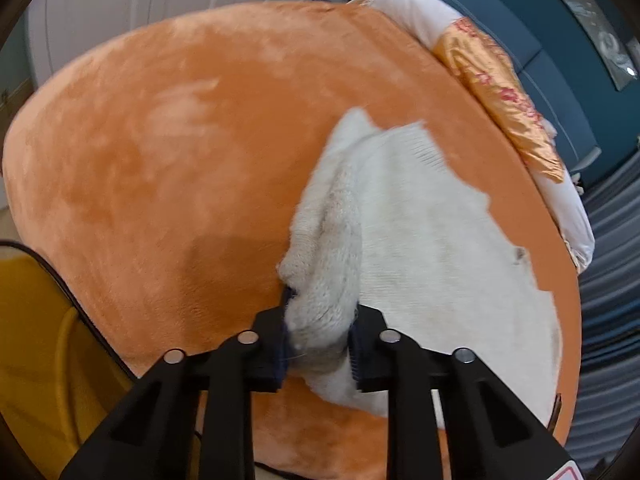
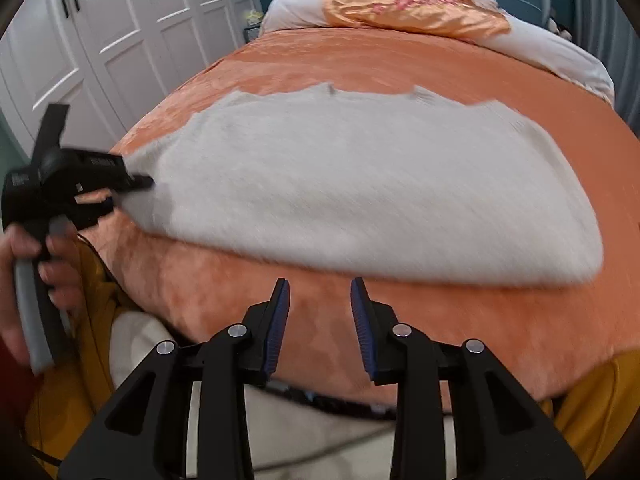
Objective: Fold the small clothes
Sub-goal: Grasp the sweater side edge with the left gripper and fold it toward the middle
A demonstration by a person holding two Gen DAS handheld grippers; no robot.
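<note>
The right gripper (image 2: 319,304) hovers over the near edge of the bed (image 2: 400,320), its jaws released and holding nothing. Just beyond, the white knitted garment (image 2: 360,184) lies spread across the orange bedcover, its left end bunched in the clenched jaws of the left gripper (image 1: 320,320). Pillows (image 2: 400,12) lie along the bed's far edge.

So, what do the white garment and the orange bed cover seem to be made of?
The white fuzzy garment looks like a knitted fabric, perhaps wool or acrylic: fine ribs show at one edge and the bunched part in the left gripper is fluffy. The orange plush bed cover looks like velvety fleece: brushed light and dark patches show a short pile.
</note>
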